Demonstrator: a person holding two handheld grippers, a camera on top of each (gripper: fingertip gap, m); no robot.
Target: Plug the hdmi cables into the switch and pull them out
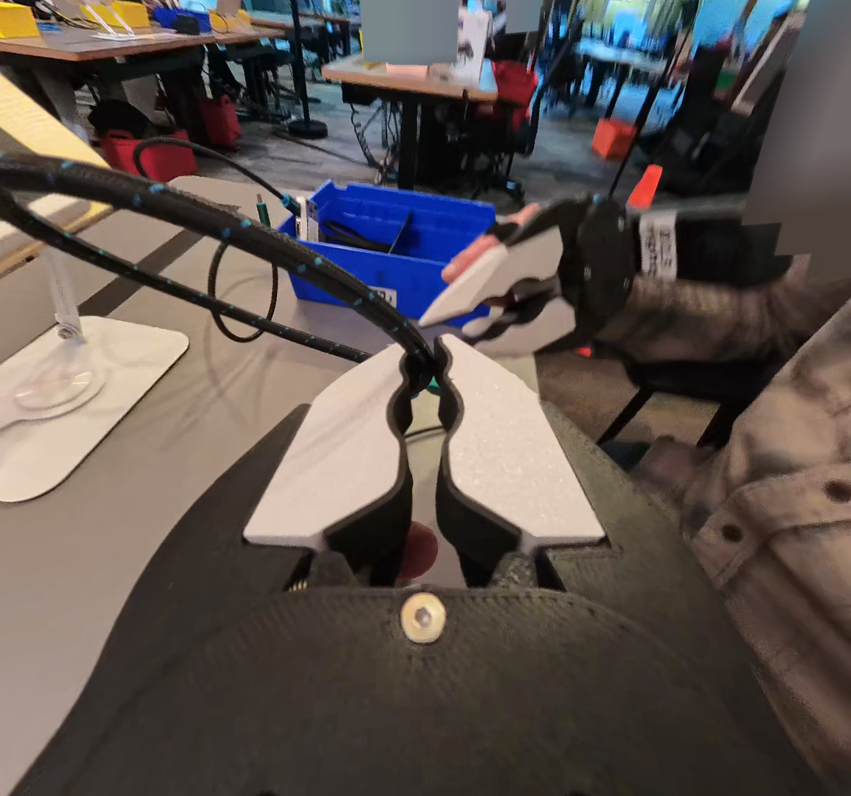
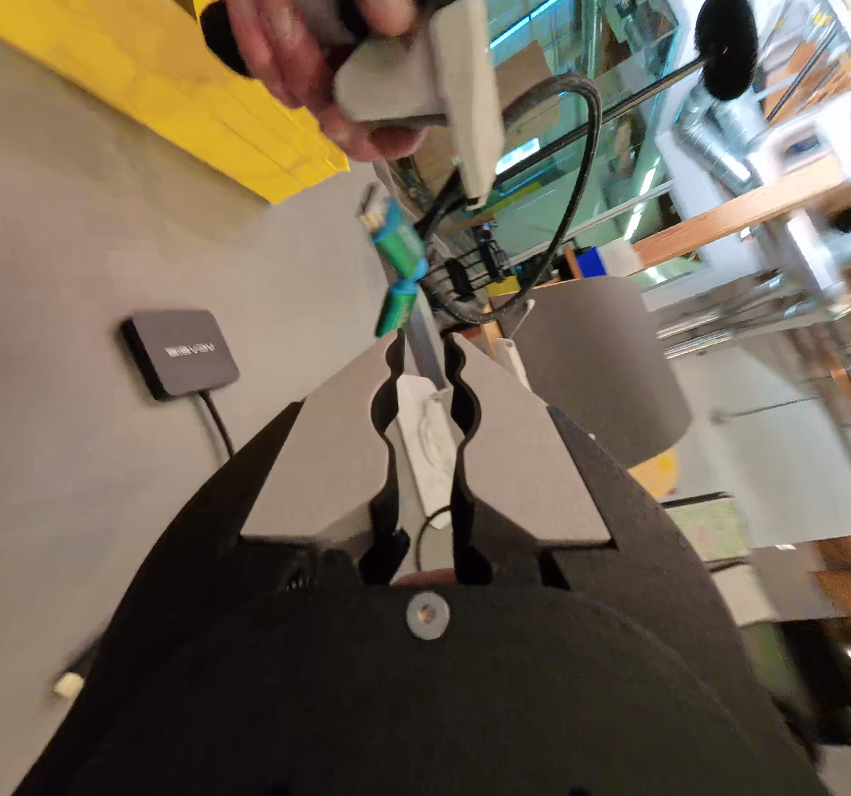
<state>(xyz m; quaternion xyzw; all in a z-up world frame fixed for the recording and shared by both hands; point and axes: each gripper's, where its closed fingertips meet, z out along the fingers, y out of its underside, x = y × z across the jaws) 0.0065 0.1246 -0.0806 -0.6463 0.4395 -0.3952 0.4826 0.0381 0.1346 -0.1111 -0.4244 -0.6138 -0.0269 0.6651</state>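
My left gripper [image 1: 421, 359] is shut on black braided HDMI cables [image 1: 258, 239] that arc off to the left. In the right wrist view it [image 2: 474, 138] shows at the top, held by a hand, with two green HDMI plugs [image 2: 398, 239] hanging below it above the table. The switch [image 2: 179, 352], a flat black box with its own lead, lies on the grey table [image 2: 115, 221] left of the plugs. My right gripper [image 2: 426, 341] is open by a narrow gap and empty, its tips just below the lower plug [image 2: 392, 311]. It also shows in the left wrist view [image 1: 465, 309], close in front of the left gripper.
A blue bin [image 1: 414, 221] with cables stands behind the grippers. A white stand base [image 1: 69, 396] sits at the left. A yellow bin [image 2: 152, 83] lies beyond the switch. A person's sleeve [image 1: 760, 451] is at the right.
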